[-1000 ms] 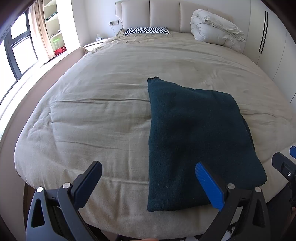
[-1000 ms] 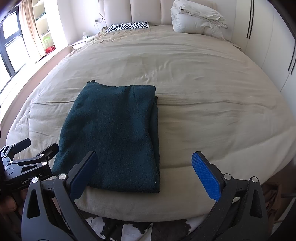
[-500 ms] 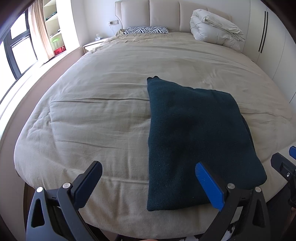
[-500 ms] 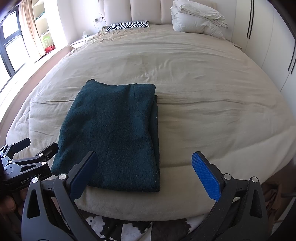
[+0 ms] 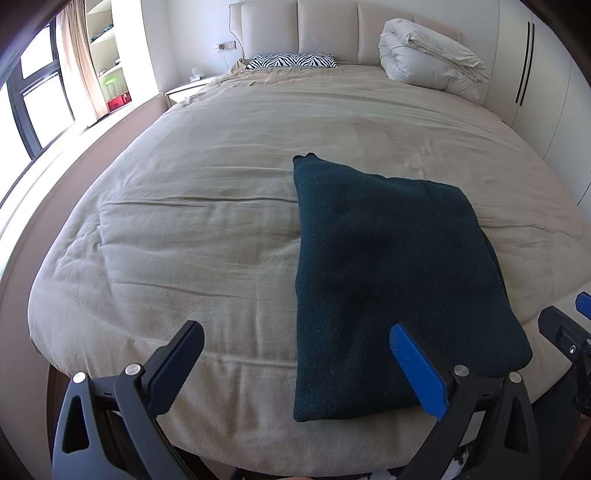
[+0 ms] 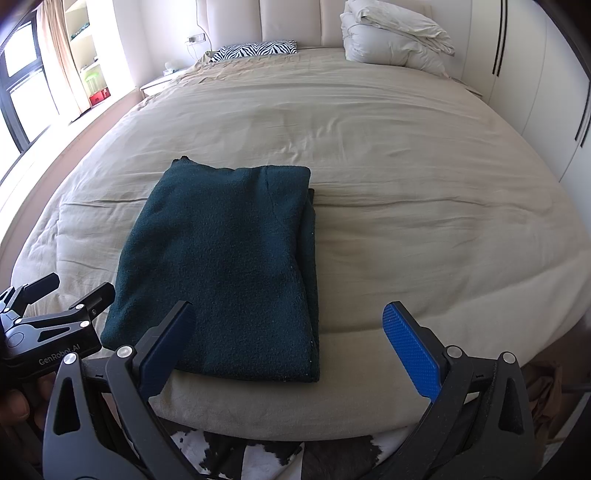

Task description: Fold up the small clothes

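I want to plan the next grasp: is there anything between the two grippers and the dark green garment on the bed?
Nothing visible. The folded dark green garment lies alone on the beige bedcover, and both the left hand-held gripper and right hand-held gripper are open, empty, just before its near edge.

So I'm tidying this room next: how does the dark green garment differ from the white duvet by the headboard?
The dark green garment is folded flat into a neat rectangle; the white duvet is bundled in a puffy heap. The garment lies near the foot edge of the bed, close to both open grippers, left gripper and right gripper; the duvet sits far back against the headboard. Both rest on the beige cover, untouched.
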Action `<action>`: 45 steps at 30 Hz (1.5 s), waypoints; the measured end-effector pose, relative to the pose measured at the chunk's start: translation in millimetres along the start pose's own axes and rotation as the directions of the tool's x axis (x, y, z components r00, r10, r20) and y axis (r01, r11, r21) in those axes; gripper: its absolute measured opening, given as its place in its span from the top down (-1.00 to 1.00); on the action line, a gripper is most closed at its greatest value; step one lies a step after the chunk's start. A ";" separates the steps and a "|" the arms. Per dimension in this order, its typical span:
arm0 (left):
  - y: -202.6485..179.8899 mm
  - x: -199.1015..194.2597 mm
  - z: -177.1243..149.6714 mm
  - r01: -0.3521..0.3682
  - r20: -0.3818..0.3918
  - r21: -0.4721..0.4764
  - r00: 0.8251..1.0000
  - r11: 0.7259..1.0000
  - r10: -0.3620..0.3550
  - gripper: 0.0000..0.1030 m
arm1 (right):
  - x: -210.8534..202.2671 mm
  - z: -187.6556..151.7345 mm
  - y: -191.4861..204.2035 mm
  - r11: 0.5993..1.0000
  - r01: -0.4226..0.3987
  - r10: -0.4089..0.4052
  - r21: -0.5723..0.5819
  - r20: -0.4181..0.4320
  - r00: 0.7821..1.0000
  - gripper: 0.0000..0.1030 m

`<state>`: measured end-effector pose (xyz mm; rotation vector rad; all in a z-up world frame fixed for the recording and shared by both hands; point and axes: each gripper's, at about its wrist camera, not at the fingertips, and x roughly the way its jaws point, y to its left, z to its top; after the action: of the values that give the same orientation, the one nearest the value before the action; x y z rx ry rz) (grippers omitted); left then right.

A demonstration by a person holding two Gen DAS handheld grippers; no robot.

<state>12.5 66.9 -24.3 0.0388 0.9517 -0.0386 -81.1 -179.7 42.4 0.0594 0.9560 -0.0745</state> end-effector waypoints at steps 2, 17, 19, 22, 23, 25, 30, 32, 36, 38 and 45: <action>0.0 0.2 0.3 0.000 0.000 0.001 1.000 1.000 0.000 -1.00 | -0.1 0.0 0.2 1.000 0.000 0.000 0.000 0.001 1.000 -1.00; 0.3 0.4 0.8 0.002 0.000 0.002 1.000 1.000 -0.002 -1.00 | 0.2 0.0 0.5 1.000 0.002 -0.002 0.001 0.000 1.000 -1.00; 0.3 0.5 0.9 0.000 0.000 0.002 1.000 1.000 0.000 -1.00 | 0.4 0.0 0.3 1.000 0.001 -0.001 0.001 -0.002 1.000 -1.00; 0.4 0.5 1.3 0.002 -0.001 0.001 1.000 1.000 -0.002 -1.00 | 0.6 0.0 -0.1 1.000 0.002 -0.002 0.001 -0.003 1.000 -1.00; 0.5 0.5 1.4 0.001 -0.001 0.002 1.000 1.000 -0.001 -1.00 | 0.7 0.1 -0.4 1.000 0.003 -0.003 0.001 -0.002 1.000 -1.00; 0.7 0.6 1.5 0.002 -0.001 0.002 1.000 1.000 -0.002 -1.00 | 1.0 0.2 -0.5 1.000 0.003 -0.003 0.002 -0.003 1.000 -1.00; 0.4 0.2 1.4 0.004 -0.002 0.000 1.000 1.000 -0.004 -1.00 | 1.3 -0.1 -0.5 1.000 0.004 -0.004 0.002 -0.003 1.000 -1.00; 0.1 0.2 1.2 0.004 -0.002 0.000 1.000 1.000 -0.004 -1.00 | 1.5 -0.1 -0.5 1.000 0.004 -0.003 0.003 -0.004 1.000 -1.00; 0.1 0.2 0.9 0.002 -0.002 -0.001 1.000 1.000 -0.002 -1.00 | 1.6 -1.6 -1.0 1.000 0.005 -0.004 0.005 -0.006 1.000 -1.00; 0.6 0.2 0.9 0.003 -0.002 -0.002 1.000 1.000 -0.003 -1.00 | 1.6 -1.6 -1.2 1.000 0.004 -0.004 0.005 -0.006 1.000 -1.00; 0.8 0.3 0.8 0.003 -0.002 -0.001 1.000 1.000 -0.003 -1.00 | 2.1 -3.8 -1.8 1.000 0.006 -0.006 0.005 -0.008 1.000 -1.00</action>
<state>13.4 67.7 -24.2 0.0364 0.9539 -0.0411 -83.2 -181.3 38.4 0.0616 0.9644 -0.0817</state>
